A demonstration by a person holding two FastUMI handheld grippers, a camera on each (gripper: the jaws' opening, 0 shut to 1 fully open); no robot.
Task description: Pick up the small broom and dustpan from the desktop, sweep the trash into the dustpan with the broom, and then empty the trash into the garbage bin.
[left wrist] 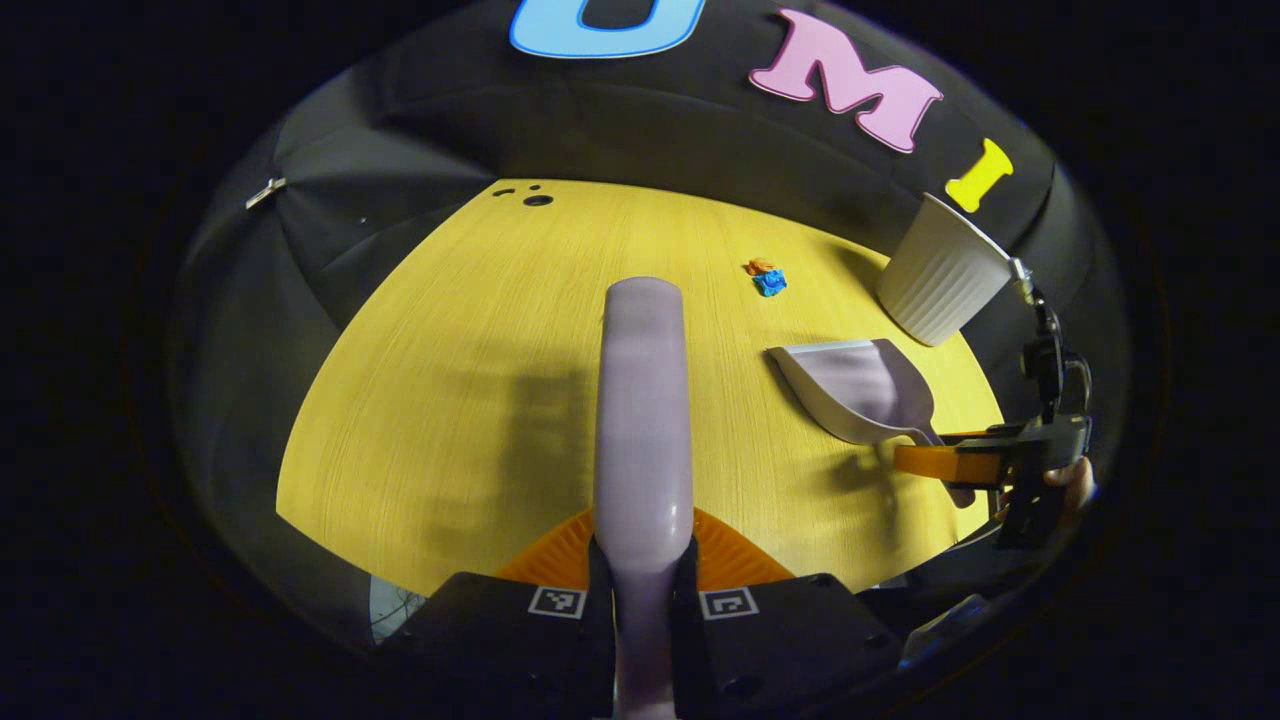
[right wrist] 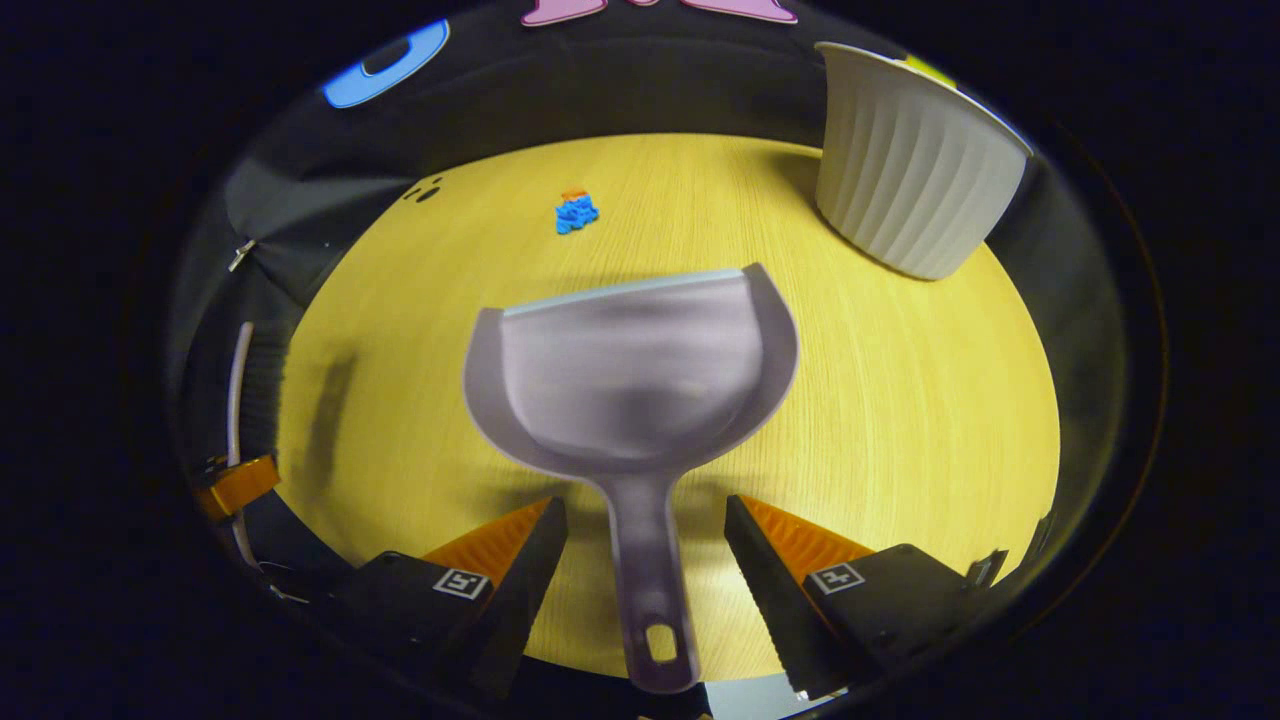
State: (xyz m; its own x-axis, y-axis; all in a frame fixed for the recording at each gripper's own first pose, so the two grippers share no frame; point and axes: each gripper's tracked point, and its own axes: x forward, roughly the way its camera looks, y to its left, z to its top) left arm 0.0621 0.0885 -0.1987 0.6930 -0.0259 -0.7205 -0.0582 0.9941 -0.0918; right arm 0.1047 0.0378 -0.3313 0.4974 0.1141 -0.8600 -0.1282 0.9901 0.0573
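Broom (left wrist: 645,400) is clamped by its handle in the left gripper (left wrist: 643,590), raised over the desk (left wrist: 420,400), while the dustpan (right wrist: 635,370) lies flat, handle between the wide-open right gripper (right wrist: 645,560), facing the trash (right wrist: 576,212), presumably staged for grasping

The left gripper view looked low across the desk (left wrist: 450,400) toward its far edge, from the near edge. The right gripper view sat close above the dustpan (right wrist: 630,370), facing likewise. Both shared the trash (left wrist: 768,278) and bin (left wrist: 940,285).
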